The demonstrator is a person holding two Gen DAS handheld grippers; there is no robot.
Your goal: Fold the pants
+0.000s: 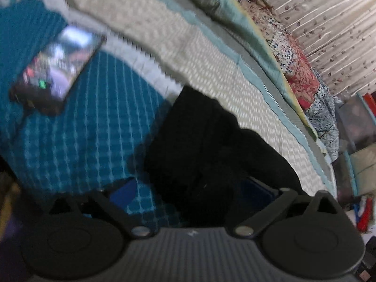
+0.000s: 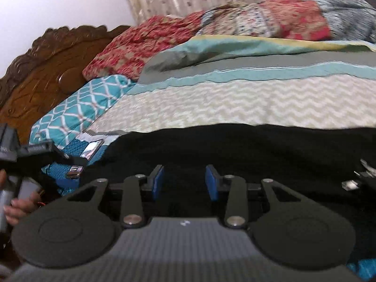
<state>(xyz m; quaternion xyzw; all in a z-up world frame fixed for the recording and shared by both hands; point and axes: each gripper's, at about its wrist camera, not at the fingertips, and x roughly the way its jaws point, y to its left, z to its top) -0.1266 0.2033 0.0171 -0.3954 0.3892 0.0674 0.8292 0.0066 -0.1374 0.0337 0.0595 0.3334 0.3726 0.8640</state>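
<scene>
The black pants point(image 1: 206, 155) lie bunched on the teal checked bed cover, right in front of my left gripper point(image 1: 190, 188). Its jaws stand wide apart, with the cloth between and over them; the blue pads are barely visible. In the right wrist view the pants point(image 2: 235, 148) spread flat and wide across the bed. My right gripper point(image 2: 185, 182) hovers low over them, blue pads point(image 2: 158, 181) apart, nothing between them.
A phone point(image 1: 56, 68) with a lit screen lies on the teal cover to the left. A chevron quilt point(image 2: 235, 103), folded blankets point(image 2: 258, 21) and a teal pillow point(image 2: 77, 110) lie behind. A carved wooden headboard point(image 2: 47, 65) stands at left. The other gripper and hand point(image 2: 18, 183) show at left.
</scene>
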